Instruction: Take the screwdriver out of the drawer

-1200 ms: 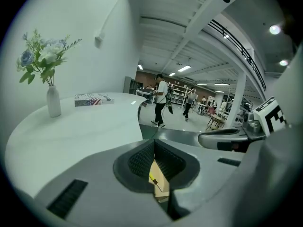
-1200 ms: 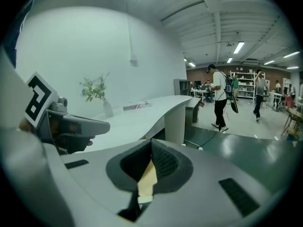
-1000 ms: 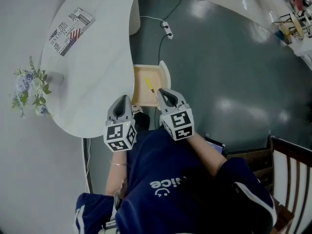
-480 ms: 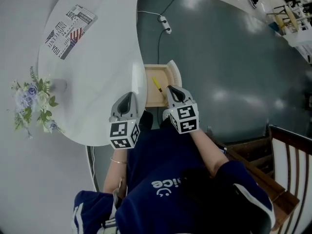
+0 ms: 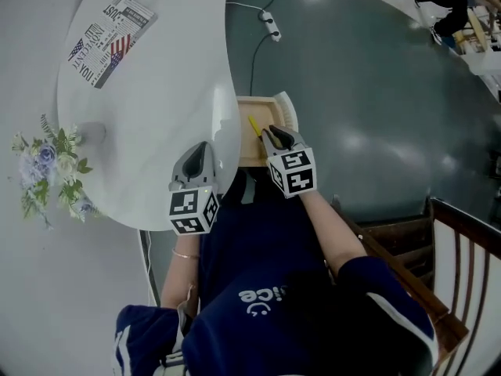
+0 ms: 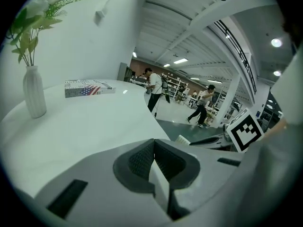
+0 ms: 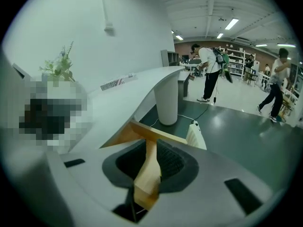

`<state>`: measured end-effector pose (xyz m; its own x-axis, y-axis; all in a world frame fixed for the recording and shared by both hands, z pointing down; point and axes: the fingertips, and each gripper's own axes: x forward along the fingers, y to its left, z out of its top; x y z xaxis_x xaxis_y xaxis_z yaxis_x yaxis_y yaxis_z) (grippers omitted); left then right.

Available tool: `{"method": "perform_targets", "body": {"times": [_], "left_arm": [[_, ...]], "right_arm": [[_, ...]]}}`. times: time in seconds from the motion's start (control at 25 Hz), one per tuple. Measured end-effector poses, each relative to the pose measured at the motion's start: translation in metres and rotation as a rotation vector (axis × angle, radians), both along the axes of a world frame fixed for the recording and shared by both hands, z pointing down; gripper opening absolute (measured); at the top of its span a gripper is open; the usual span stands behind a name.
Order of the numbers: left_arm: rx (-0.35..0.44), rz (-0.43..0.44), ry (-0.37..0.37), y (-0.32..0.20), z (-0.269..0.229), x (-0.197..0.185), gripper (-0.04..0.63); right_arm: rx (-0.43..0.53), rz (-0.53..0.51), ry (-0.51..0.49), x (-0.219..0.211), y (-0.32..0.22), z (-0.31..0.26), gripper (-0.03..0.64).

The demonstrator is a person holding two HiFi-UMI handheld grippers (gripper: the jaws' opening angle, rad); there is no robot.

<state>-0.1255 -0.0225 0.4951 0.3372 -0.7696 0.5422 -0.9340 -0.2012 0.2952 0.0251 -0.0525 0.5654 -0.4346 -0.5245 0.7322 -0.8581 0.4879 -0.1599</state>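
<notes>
Hovering over the open drawer (image 5: 246,149), the right claw (image 5: 278,135) is just parting its empty jaws, probably needing next to drop onto the screwdriver (image 5: 254,125) mid-frame; the left claw (image 5: 200,151) is idling closed.

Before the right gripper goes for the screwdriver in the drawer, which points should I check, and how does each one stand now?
1. Drawer pulled open: ok.
2. Screwdriver in plain sight, lying in the drawer: ok.
3. Right gripper jaws apart: ok. They have just been opening.
4. Screwdriver between those jaws: not ok. Only the drawer's wood shows through the gap.
5. Left gripper away from the drawer, shut and empty over the table: ok.
</notes>
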Motion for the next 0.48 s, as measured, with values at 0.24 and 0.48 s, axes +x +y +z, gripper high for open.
{"method": "perform_targets", "body": {"times": [0.24,0.48], "left_arm": [[-0.012,-0.064,-0.004,-0.002,-0.006,-0.003,0.005],[-0.034,-0.094,-0.028,-0.002,-0.003,-0.010,0.005]], "right_arm": [[-0.114,-0.024,-0.008,0.001,-0.008,0.028,0.123],[-0.222,-0.039,0.002,-0.001,-0.013,0.060,0.168]]}}
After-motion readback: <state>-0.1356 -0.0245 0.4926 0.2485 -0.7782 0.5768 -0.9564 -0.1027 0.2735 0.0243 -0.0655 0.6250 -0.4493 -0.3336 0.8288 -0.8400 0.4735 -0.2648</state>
